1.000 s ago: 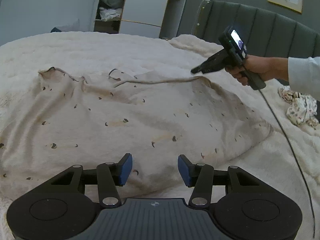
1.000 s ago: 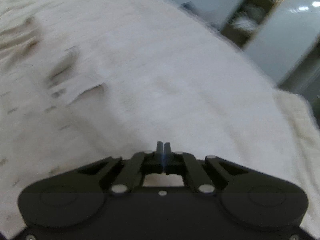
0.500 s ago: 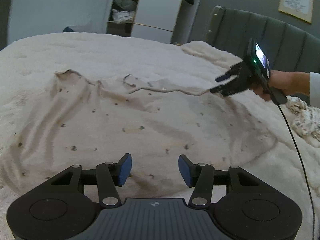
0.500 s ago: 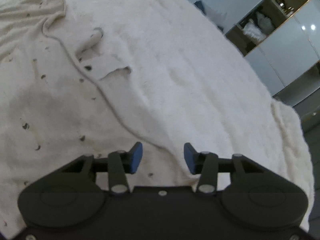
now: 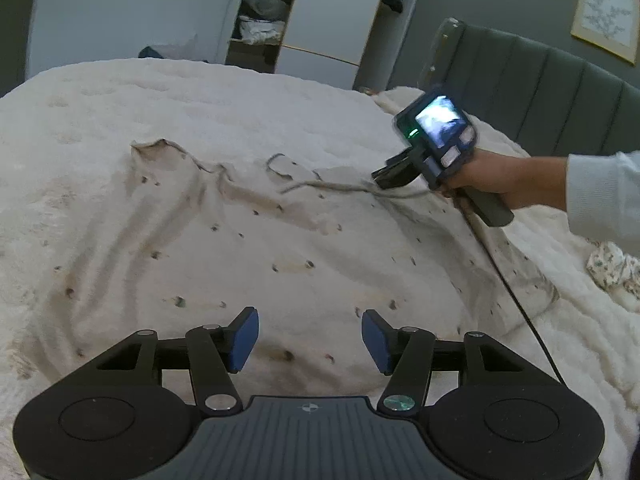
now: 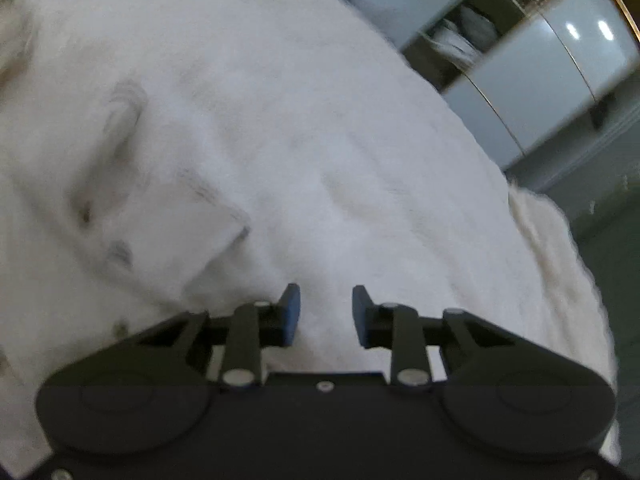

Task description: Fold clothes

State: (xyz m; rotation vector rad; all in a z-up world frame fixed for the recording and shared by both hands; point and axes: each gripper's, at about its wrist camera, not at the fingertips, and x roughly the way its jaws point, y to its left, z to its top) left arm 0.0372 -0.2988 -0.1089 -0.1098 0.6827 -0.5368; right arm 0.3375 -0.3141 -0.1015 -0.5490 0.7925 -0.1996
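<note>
A cream garment (image 5: 280,248) with small dark specks lies spread on the bed, its neckline hem running toward the far right. My left gripper (image 5: 310,338) hovers open over the garment's near part with nothing between its blue pads. Held by a hand (image 5: 492,176), my right gripper (image 5: 378,176) sits low at the neckline hem. In the blurred right wrist view, the right gripper (image 6: 326,312) has its jaws apart and closing. Pale fabric (image 6: 120,200) lies under the gap, and no pinch shows.
A fluffy white blanket (image 5: 160,92) covers the bed. A crumpled floral cloth (image 5: 612,268) lies at the right edge. The right gripper's black cable (image 5: 504,272) trails over the garment. A grey padded headboard (image 5: 540,80) and a wardrobe with open shelves (image 5: 260,24) stand beyond.
The right gripper let go of the hem it held up, opened, and moved left and down along the neckline. The hem now lies slack. The left gripper rose slightly.
</note>
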